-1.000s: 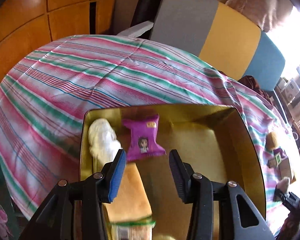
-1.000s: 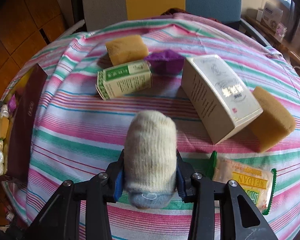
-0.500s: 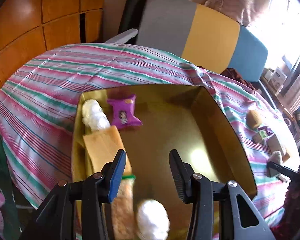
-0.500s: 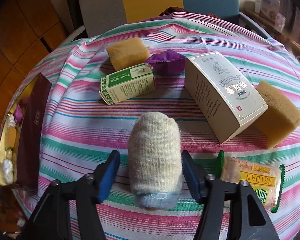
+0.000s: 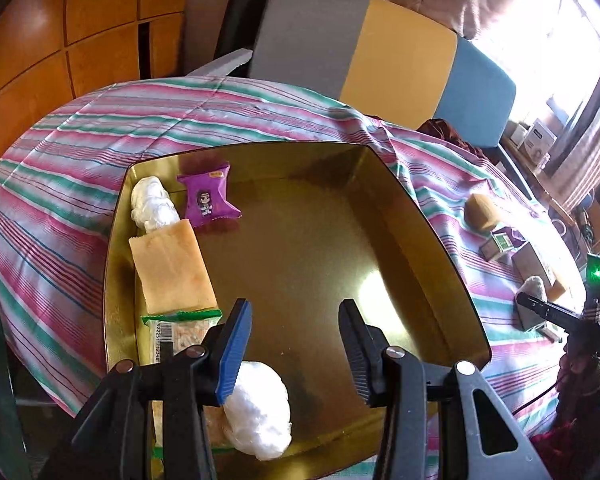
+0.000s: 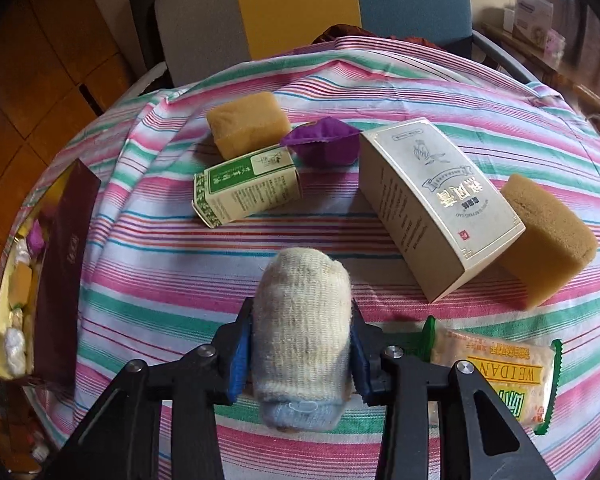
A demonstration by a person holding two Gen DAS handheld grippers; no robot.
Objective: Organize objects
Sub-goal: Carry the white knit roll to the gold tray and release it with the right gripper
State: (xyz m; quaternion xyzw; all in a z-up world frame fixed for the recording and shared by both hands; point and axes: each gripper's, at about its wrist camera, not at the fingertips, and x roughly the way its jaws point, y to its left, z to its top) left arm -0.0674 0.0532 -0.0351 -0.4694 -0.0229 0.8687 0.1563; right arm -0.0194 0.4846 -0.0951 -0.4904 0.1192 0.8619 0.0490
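Note:
My left gripper is open and empty above a gold tray. The tray holds a purple snack packet, a white bundle, a tan sponge, a cracker pack and a white ball. My right gripper is shut on a rolled cream sock over the striped cloth. Beyond it lie a green box, a white box, two sponges, a purple packet and a cracker pack.
The tray with its dark red lid stands at the table's left edge in the right wrist view. A grey, yellow and blue chair back stands behind the table. Wooden cabinets are at the left.
My left gripper has drawn back from the tray, so more of it shows. My right gripper opened around the sock half a second ago and has closed on it again.

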